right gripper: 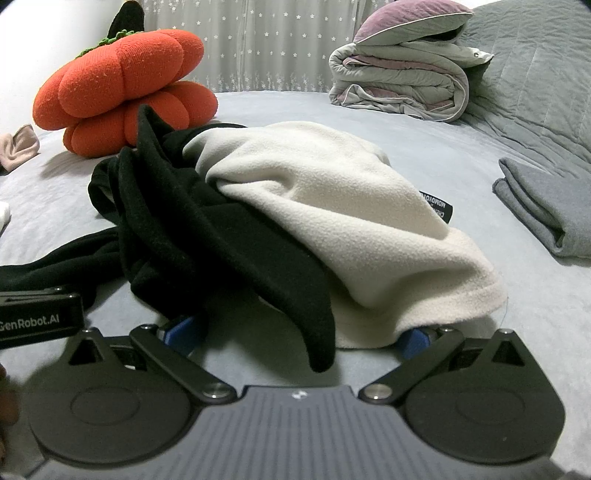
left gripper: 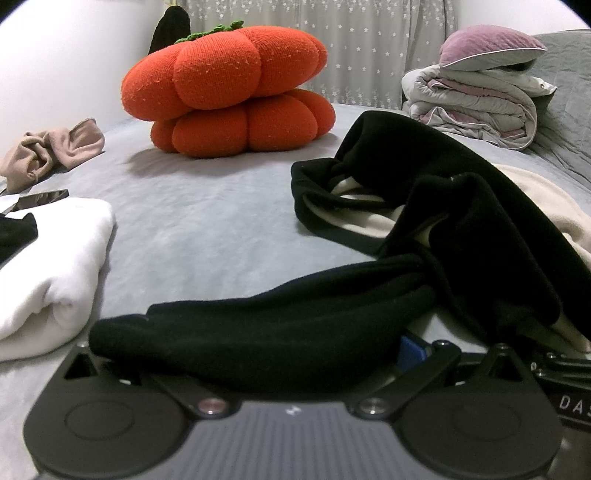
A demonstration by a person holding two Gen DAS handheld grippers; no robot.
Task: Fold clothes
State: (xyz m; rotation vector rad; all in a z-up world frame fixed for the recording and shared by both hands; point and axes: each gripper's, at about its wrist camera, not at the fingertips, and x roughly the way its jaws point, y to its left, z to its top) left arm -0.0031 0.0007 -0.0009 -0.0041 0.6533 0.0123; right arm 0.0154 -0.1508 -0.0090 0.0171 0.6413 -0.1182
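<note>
right wrist view: your right claw (right gripper: 295, 334) is spread wide and grips nothing, the crumpled black-and-cream fleece (right gripper: 332, 206) on the bed (right gripper: 443, 147) draped over its fingers. left claw (left gripper: 258, 347) likewise gapes under a black sleeve (left gripper: 258, 321), probably for a hem grab.

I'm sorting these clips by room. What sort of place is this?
Most likely a bedroom: the clothes lie on a grey bedsheet, with a rolled duvet and purple pillow at the far end and a star-patterned curtain behind.
</note>
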